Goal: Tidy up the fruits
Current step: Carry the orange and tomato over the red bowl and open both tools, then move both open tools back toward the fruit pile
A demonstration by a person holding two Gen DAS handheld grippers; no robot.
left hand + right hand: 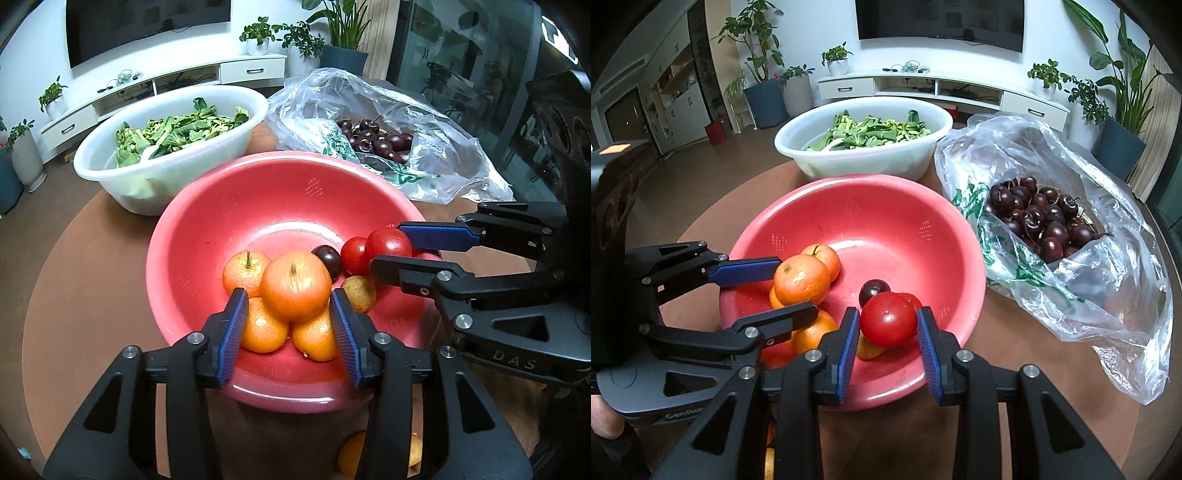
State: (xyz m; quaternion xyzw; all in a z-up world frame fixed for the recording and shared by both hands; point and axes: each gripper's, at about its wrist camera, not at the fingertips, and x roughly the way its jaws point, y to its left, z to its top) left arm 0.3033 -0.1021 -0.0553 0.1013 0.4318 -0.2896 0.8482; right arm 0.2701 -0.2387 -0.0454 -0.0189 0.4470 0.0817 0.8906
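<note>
Clamping tomato (888, 326) above red bowl (258, 162) in right gripper (886, 313) jaws; left gripper (288, 295) jaws open, loosely straddling orange fruit (295, 284). Could bruise tomato by squeezing, or bounce orange fruit over bowl's rim.

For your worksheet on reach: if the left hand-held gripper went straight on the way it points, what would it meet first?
Probably the round orange fruit already between the left hand-held gripper pads, on the pile in the red plastic colander bowl. Whether the pads touch it is unclear.
</note>
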